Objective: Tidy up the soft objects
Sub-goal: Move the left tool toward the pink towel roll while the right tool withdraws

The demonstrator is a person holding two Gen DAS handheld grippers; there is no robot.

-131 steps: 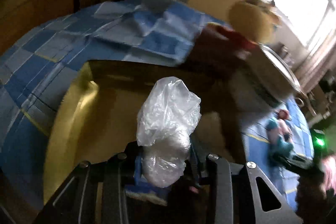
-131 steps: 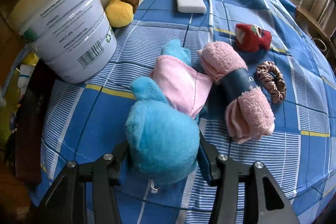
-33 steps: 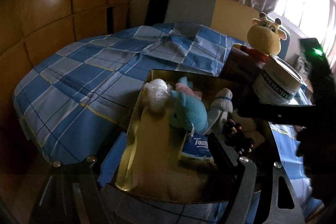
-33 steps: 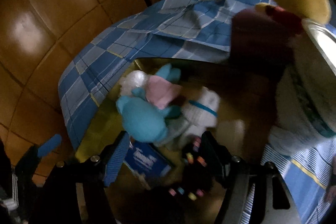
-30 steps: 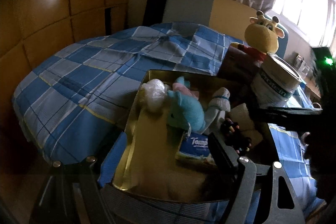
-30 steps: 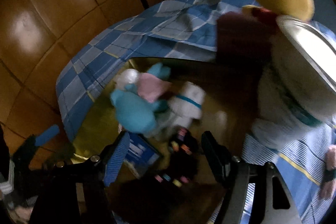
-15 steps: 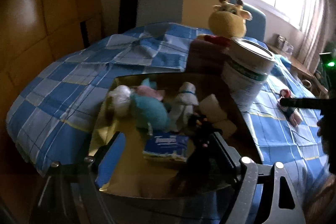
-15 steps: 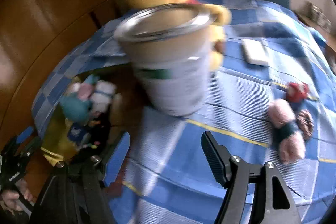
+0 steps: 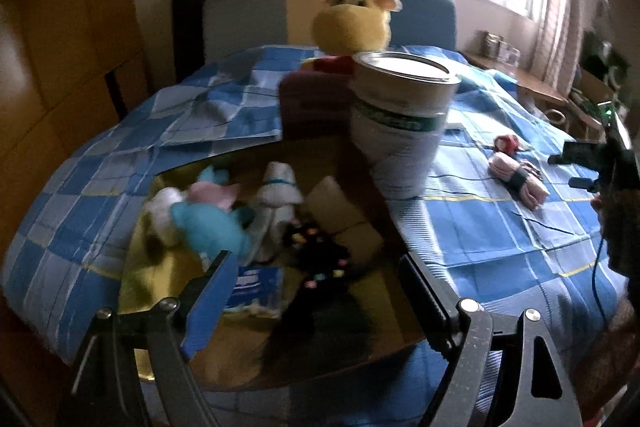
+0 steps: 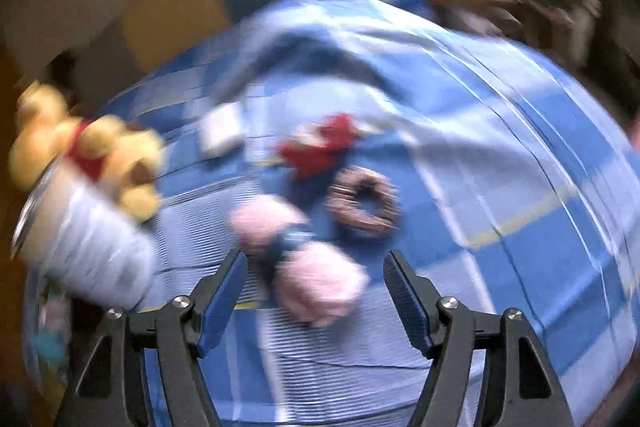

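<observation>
A gold box point(image 9: 138, 247) on the blue checked bed holds a blue plush point(image 9: 208, 227), a white plush point(image 9: 276, 199), a bagged white item point(image 9: 162, 215), a tissue pack point(image 9: 256, 287) and a dark item with coloured dots point(image 9: 320, 259). My left gripper point(image 9: 312, 291) is open and empty above the box's near edge. My right gripper point(image 10: 316, 291) is open and empty, just above a pink rolled towel with a dark band point(image 10: 300, 259), also in the left wrist view point(image 9: 516, 179). A brown scrunchie point(image 10: 364, 203) and a red soft toy point(image 10: 320, 147) lie beyond it.
A large white tin point(image 9: 400, 123) stands right of the box, also in the right wrist view point(image 10: 80, 235). A yellow giraffe plush point(image 9: 352, 23) sits behind it. A white flat pad point(image 10: 222, 131) lies on the bed. A dark brown box flap point(image 9: 316, 107) rises beside the tin.
My right gripper has swung away from the box and tin, over to the pink towel. The left view has turned right; the blue plush lies in the box.
</observation>
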